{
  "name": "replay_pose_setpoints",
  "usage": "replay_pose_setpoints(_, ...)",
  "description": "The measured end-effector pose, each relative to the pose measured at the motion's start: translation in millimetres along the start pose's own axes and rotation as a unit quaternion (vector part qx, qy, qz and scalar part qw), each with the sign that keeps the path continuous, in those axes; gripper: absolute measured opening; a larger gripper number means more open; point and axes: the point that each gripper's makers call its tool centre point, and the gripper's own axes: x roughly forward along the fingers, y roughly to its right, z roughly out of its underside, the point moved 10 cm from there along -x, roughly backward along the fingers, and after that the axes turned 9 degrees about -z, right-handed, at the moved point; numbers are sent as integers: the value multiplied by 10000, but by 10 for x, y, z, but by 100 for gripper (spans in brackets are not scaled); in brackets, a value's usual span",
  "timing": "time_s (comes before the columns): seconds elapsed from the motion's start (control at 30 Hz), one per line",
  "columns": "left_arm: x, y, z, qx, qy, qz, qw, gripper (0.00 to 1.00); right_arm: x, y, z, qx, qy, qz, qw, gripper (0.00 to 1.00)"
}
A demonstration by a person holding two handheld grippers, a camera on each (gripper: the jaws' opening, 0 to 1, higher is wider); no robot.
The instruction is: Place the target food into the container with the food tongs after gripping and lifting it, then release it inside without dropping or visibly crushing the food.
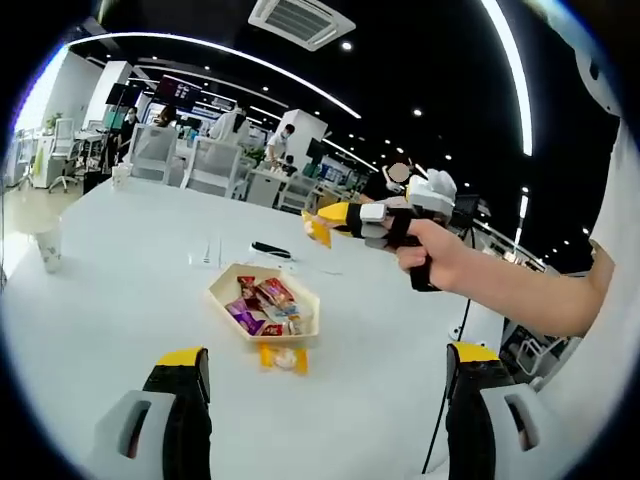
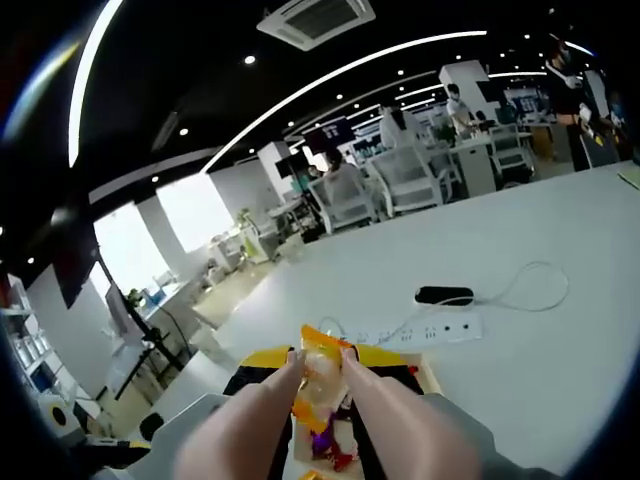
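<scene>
My right gripper (image 2: pixel 322 352) is shut, and its two beige tong arms (image 2: pixel 262 408) pinch an orange snack packet (image 2: pixel 320 378) in the air. In the left gripper view a hand holds that gripper (image 1: pixel 338 215) above and behind the container, with the packet (image 1: pixel 317 231) at its tip. The container is a cream hexagonal tray (image 1: pixel 224 285) holding several wrapped snacks. Its wrappers (image 2: pixel 326 442) show below the held packet. My left gripper (image 1: pixel 325 360) stands wide open with nothing between its jaws, on the near side of the tray.
A yellow packet (image 1: pixel 283 358) lies on the white table just in front of the tray. A white power strip (image 2: pixel 442 330), a black device (image 2: pixel 445 296) and a cable (image 2: pixel 535 285) lie beyond. A paper cup (image 1: pixel 48 246) stands far left. Office chairs and desks stand behind.
</scene>
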Motion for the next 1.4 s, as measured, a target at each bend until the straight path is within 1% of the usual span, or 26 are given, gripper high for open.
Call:
replay_pose_setpoints(0.3,-65,-31,17,-76,134,-167,9997,99,16,37,-26,-50,-8,50,10000,21)
replay_pose_setpoints(0.4,-87,-37,46,-112,124,-207,9996,99,43,109,-38,-62,10,63,10000,21)
replay_pose_setpoints(0.5,-111,-45,73,-115,105,-229,9996,99,48,123,-46,0,33,65,10000,22)
replay_pose_setpoints(0.6,-127,-54,84,-145,93,-254,9995,99,35,79,-49,80,82,46,9999,24)
replay_pose_setpoints(0.77,-126,-77,78,-215,153,-303,9992,99,44,8,-62,140,136,-39,9998,26)
replay_pose_setpoints(0.97,-112,-59,98,-236,133,-286,9992,99,26,-21,-48,125,124,-61,9998,28)
replay_pose_setpoints(1.1,-111,-65,116,-272,139,-289,9991,99,-21,-4,17,139,48,-109,9998,28)
replay_pose_setpoints(1.13,-109,-69,129,-291,137,-288,9991,99,-40,-3,38,147,42,-221,9996,28)
replay_pose_setpoints(1.17,-109,-71,133,-297,134,-287,9991,99,-40,-40,27,223,223,-559,9979,29)
replay_pose_setpoints(1.2,-107,-74,143,-307,125,-293,9990,99,-65,-85,22,434,487,-848,9943,29)
replay_pose_setpoints(1.27,-116,-77,150,-324,148,-308,9989,99,-99,-103,51,403,407,-918,9941,29)
replay_pose_setpoints(1.3,-121,-84,161,-376,202,-316,9986,99,-96,-119,63,329,353,-938,9944,29)
replay_pose_setpoints(1.37,-118,-92,190,-486,208,-309,9981,99,-84,-134,89,237,249,-953,9949,29)
replay_pose_setpoints(1.4,-112,-92,204,-496,191,-300,9981,99,-68,-145,121,183,129,-961,9951,29)
